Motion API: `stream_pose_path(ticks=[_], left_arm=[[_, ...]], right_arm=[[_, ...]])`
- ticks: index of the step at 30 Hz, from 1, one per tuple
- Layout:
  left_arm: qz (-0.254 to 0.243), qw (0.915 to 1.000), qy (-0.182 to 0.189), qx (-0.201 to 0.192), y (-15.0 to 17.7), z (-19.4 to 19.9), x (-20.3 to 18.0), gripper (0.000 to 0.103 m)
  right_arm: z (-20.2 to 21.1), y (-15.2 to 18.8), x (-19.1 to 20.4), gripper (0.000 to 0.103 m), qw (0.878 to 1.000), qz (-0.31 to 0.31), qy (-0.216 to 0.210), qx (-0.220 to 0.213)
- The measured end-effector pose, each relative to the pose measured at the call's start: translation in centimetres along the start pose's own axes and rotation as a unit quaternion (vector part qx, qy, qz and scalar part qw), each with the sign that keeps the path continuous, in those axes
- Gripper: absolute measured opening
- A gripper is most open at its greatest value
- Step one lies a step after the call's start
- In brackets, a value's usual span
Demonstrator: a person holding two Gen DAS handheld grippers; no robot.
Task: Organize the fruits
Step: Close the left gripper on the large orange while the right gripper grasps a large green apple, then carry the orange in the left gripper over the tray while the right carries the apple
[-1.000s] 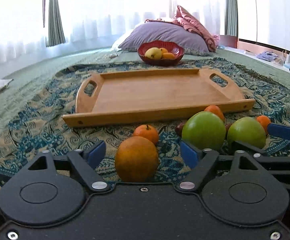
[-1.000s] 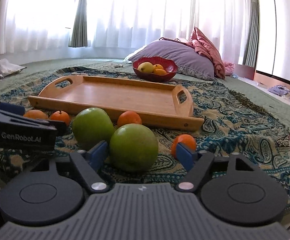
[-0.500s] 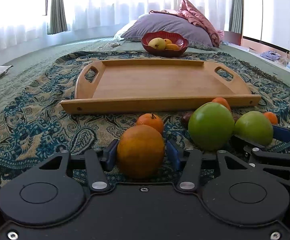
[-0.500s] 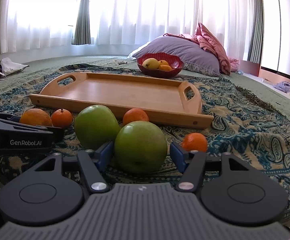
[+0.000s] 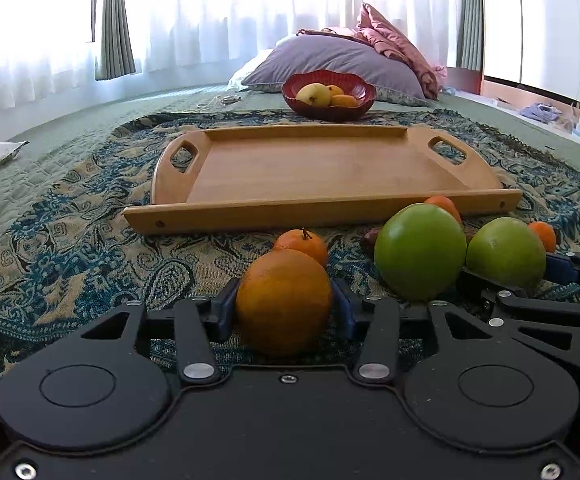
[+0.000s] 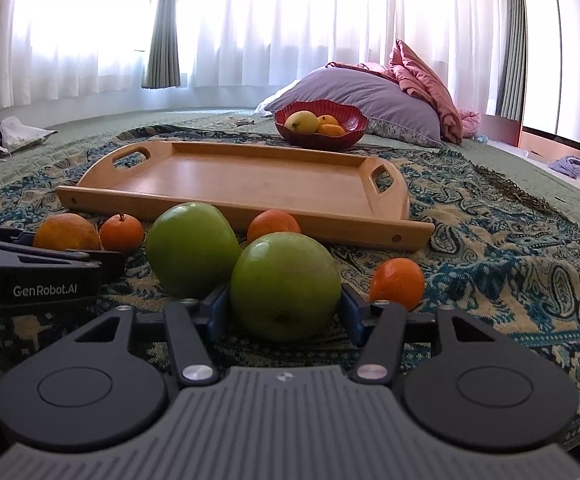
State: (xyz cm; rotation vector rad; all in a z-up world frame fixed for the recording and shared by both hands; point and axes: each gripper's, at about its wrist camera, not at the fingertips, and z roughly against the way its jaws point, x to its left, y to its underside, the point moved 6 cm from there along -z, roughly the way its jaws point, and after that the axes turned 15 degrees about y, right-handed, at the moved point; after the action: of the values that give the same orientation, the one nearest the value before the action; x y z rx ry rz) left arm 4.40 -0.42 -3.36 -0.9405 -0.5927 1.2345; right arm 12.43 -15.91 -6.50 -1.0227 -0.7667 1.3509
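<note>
A large orange, dull-skinned and round, sits on the patterned blanket at the near edge of the fruit group. The left gripper is level with it, low over the blanket, and its two blue pads press against the orange on either side: it is grasping the orange. A small tangerine with a short stem lies just behind the orange.

A green apple, smooth and glossy, rests on the blanket in front of the wooden tray. The right gripper is level and low, pointing toward the tray, with its pads closed onto both flanks of this apple. A second green apple stands just beside it on the left, touching or nearly touching it. One tangerine lies behind the two apples against the tray's front rail; another lies just right of the held apple.

In the left wrist view the right gripper appears at the right edge, around the farther apple.

The tray holds no fruit. Beyond it stands a red bowl containing yellow and orange fruit, with a purple pillow behind.
</note>
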Motion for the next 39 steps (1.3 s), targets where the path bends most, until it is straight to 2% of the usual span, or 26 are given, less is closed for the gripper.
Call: stream_pose_path(ticks=[17, 28, 39], left_arm=[[0.01, 0.9997, 0.0, -0.021, -1.6, 1.2, 0.4, 0.045], [0.014, 0.9992, 0.009, -0.037, -6.7, -0.4, 1.9, 0.045], [0.036, 0.9984, 0.008, -0.042, -13.0, -4.9, 5.3, 0.045]], right_arm=[[0.7, -1.2, -1.5, 0.06, 0.999, -0.035, 0.018, -0.019], [-1.0, -5.1, -3.2, 0.06, 0.997, -0.06, 0.029, -0.038], [-7.3, -11.6, -4.5, 0.06, 0.996, -0.086, 0.022, -0.015]])
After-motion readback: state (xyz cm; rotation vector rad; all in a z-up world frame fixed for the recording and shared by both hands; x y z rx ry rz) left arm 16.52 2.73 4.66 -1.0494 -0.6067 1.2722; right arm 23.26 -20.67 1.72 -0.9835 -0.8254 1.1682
